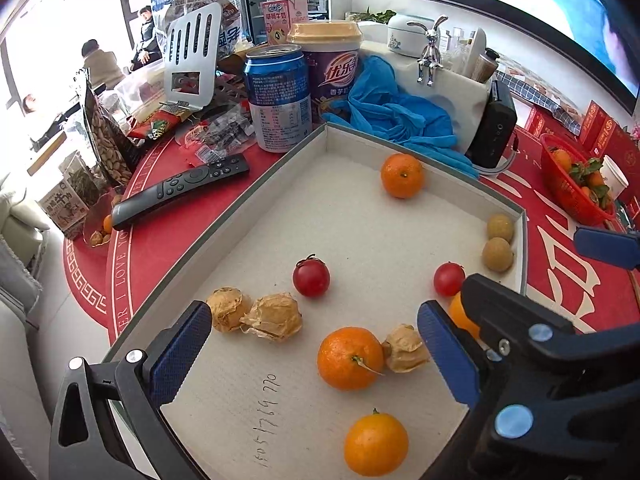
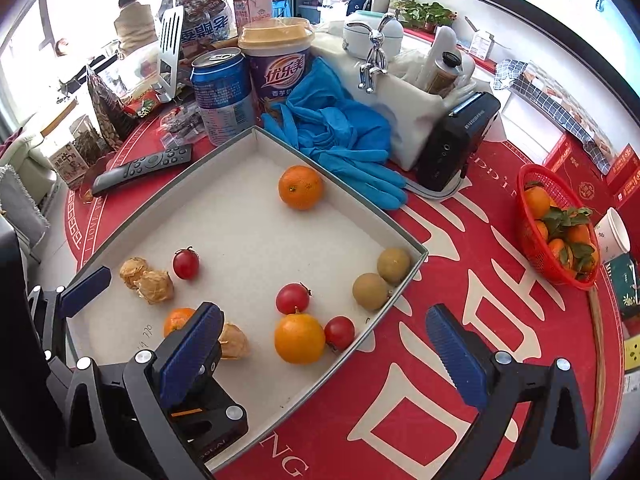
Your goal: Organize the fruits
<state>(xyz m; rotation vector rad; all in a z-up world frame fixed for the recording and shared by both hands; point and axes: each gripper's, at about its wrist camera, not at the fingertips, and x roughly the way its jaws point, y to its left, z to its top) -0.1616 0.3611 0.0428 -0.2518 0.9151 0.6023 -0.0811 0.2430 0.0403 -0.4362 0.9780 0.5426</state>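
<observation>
Wide apart stand the jaws of the left tool [image 1: 314, 354] in the left wrist view, gripping nothing, above a shallow white tray [image 1: 280, 168] on the red bench [image 1: 560, 264]. Between its pads lie a stemmed mandarin [image 1: 350, 358] touching a papery husked fruit [image 1: 404, 348]; two more husked fruits [image 1: 256, 314] sit touching just beside the left pad. A cherry tomato [image 1: 311, 278] lies beyond them, and a smooth orange [image 1: 376, 443] nearer the camera.

From the right wrist view, the right tool [image 2: 324, 354] is equally wide and empty, straddling the tray's near-right wall. A smooth orange [image 2: 299, 338] lies between its pads, touching two cherry tomatoes [image 2: 293, 298]. Two brownish round fruits [image 2: 382, 280] sit in the tray's right corner.
</observation>
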